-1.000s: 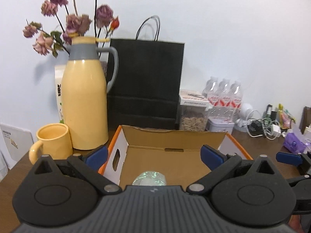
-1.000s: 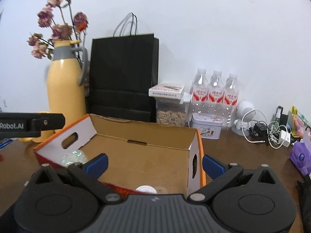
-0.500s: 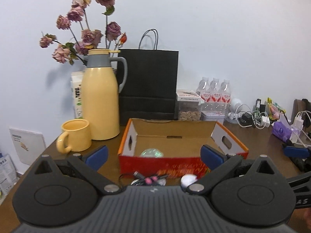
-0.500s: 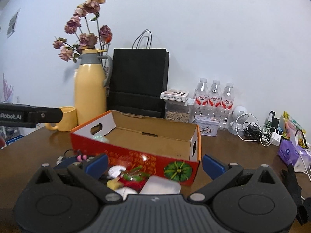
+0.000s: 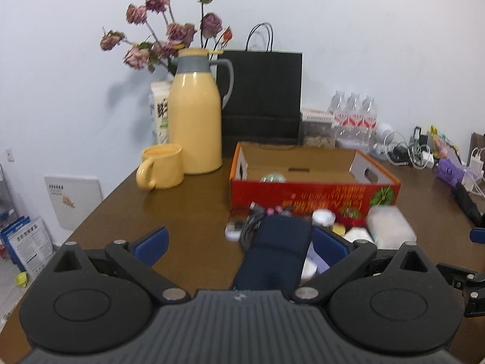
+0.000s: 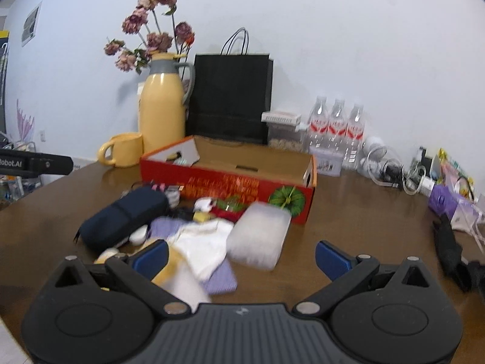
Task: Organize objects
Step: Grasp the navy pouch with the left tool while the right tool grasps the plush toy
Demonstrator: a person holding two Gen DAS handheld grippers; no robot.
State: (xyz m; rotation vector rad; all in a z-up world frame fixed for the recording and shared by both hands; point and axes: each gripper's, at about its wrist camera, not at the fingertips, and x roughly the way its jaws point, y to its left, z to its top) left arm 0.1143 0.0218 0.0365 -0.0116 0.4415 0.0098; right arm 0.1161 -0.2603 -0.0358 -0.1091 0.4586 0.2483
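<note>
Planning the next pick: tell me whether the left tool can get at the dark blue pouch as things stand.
Probably yes. The left tool is open, and the dark blue pouch lies on the table directly ahead between its fingers with nothing on top; a cable bundle crowds its far end.

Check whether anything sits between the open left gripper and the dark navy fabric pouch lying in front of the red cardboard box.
Nothing visible does. In the left wrist view the dark navy fabric pouch lies directly ahead of the left gripper, between its spread fingers. Black cables and small items crowd its far end, near the red cardboard box.
</note>
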